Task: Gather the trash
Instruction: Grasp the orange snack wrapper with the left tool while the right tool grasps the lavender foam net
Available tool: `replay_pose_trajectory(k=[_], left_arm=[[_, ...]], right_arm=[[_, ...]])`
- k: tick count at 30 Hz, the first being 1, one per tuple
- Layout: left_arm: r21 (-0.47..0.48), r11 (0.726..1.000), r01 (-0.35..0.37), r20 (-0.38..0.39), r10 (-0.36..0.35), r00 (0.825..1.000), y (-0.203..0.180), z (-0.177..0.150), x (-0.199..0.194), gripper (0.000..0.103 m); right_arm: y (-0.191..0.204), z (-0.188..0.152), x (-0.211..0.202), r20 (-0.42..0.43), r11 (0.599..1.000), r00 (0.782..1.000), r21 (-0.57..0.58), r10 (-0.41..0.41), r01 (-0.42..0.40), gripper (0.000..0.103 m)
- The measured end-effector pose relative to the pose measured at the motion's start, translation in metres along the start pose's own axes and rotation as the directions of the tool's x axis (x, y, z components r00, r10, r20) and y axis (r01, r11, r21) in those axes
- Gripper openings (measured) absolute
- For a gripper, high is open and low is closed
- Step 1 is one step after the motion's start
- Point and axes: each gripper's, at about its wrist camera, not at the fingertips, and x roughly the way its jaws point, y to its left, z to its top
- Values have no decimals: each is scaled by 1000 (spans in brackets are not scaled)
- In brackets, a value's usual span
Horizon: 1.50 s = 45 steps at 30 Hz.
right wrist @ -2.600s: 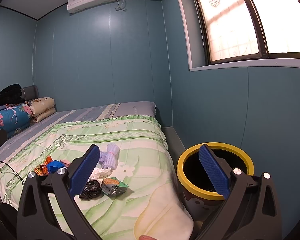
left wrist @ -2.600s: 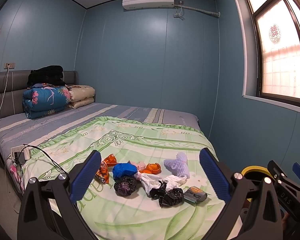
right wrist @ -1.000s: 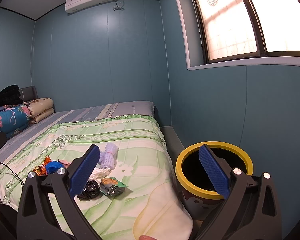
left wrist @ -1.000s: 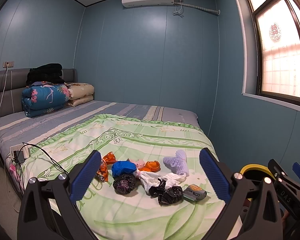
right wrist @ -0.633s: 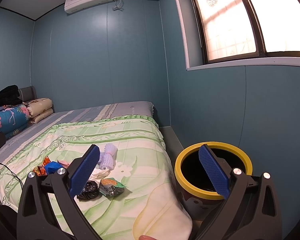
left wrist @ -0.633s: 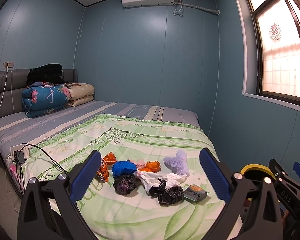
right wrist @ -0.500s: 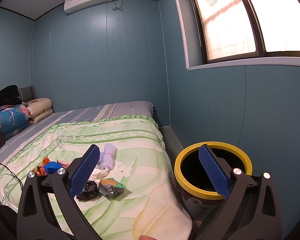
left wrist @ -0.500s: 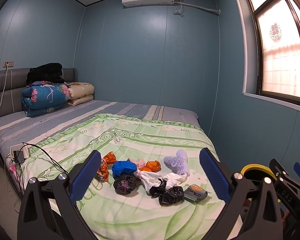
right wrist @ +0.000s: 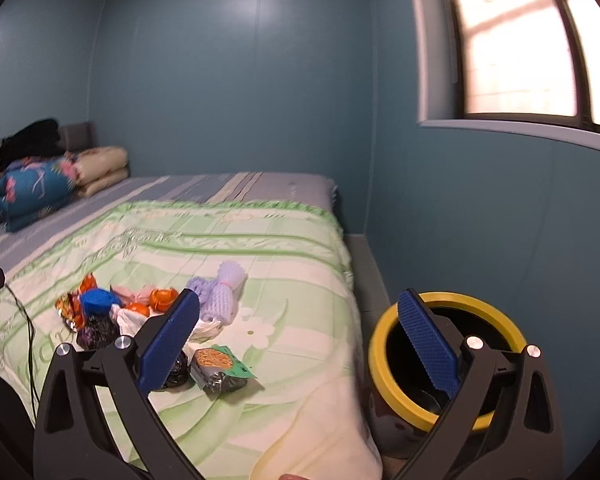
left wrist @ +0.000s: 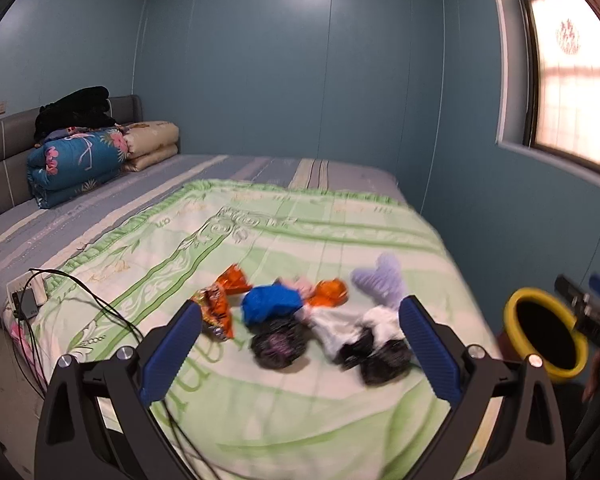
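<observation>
A bed (left wrist: 260, 216) fills most of the room, with a pale green quilt (right wrist: 220, 248) spread over its near half. At the head end lie a folded blue flowered blanket (left wrist: 72, 164) and a cream one (left wrist: 152, 144), with black clothing (left wrist: 76, 110) heaped on top.

On the floor beside the bed's right edge stands a bin with a yellow rim (right wrist: 384, 344), its mouth uncovered and dark inside.

The trash lies in a loose cluster on the quilt near the foot of the bed. Among it are a lilac foam net (right wrist: 220, 292), a blue bag (left wrist: 270, 302), white plastic (left wrist: 336, 328), two black bags (left wrist: 278, 346) (left wrist: 380, 356), orange wrappers (left wrist: 216, 308) and a green noodle packet (right wrist: 218, 368) lying nearest the bin side.

A charger and black cable (left wrist: 72, 292) trail over the quilt's left edge.

The left hand-held gripper (left wrist: 296, 352) hangs over the pile with its jaws spread wide and nothing between them; that view is blurred. The right hand-held gripper (right wrist: 300, 344) is likewise wide open and holds nothing, one finger in front of the trash and the other in front of the bin.
</observation>
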Motion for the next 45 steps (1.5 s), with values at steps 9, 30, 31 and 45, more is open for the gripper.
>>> replay_pose_trajectory(k=[9, 30, 31, 45], left_arm=[[-45, 997, 67, -133, -72, 989, 61, -10, 53, 95], [70, 983, 172, -369, -135, 920, 137, 1, 227, 95], [69, 980, 185, -383, -145, 912, 139, 0, 234, 95], [144, 958, 249, -460, -158, 874, 123, -11, 272, 77]], right_arm=[[21, 7, 90, -194, 986, 967, -1, 163, -166, 95], [91, 15, 293, -526, 970, 822, 26, 220, -243, 95], [93, 14, 300, -534, 970, 815, 39, 223, -240, 95], [107, 15, 352, -611, 956, 735, 171, 292, -238, 95]])
